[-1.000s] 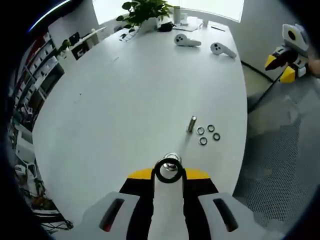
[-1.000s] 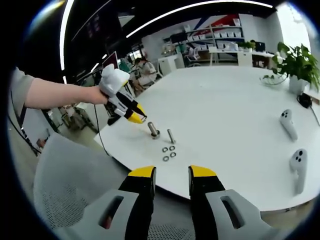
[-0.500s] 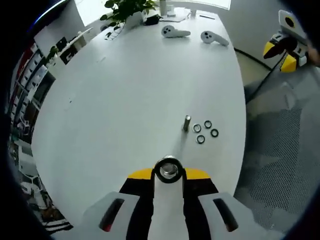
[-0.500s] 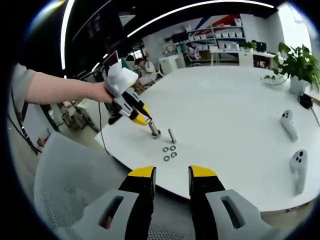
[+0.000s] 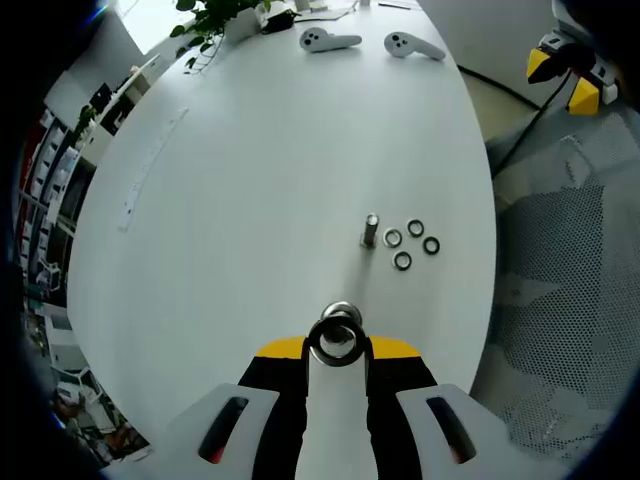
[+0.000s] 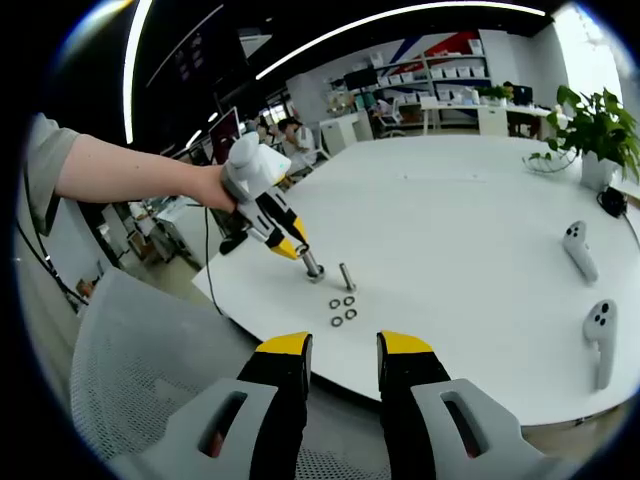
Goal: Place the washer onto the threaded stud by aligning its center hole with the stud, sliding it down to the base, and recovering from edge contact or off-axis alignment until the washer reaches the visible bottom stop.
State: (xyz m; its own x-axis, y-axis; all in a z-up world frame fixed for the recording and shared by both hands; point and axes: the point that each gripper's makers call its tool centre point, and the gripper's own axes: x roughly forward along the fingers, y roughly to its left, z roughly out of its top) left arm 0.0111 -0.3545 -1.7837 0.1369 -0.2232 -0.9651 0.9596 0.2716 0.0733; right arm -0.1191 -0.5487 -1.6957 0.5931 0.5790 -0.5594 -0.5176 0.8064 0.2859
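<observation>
Steel stud (image 5: 340, 337) sits clamped between my left gripper's (image 5: 339, 347) fingers, four washers (image 5: 411, 243) lie beyond their tips, while my right gripper's (image 6: 343, 345) fingers stand narrowly apart, empty.

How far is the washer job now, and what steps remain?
Done: nothing seated that I can see. Four loose washers lie beside a free-standing stud. In hand: the left gripper is shut on a second stud, its base on the table. Left: the right gripper, open, holds no washer.

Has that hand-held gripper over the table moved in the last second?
Yes. The left gripper moved right, closer to the upright stud and washers.
</observation>
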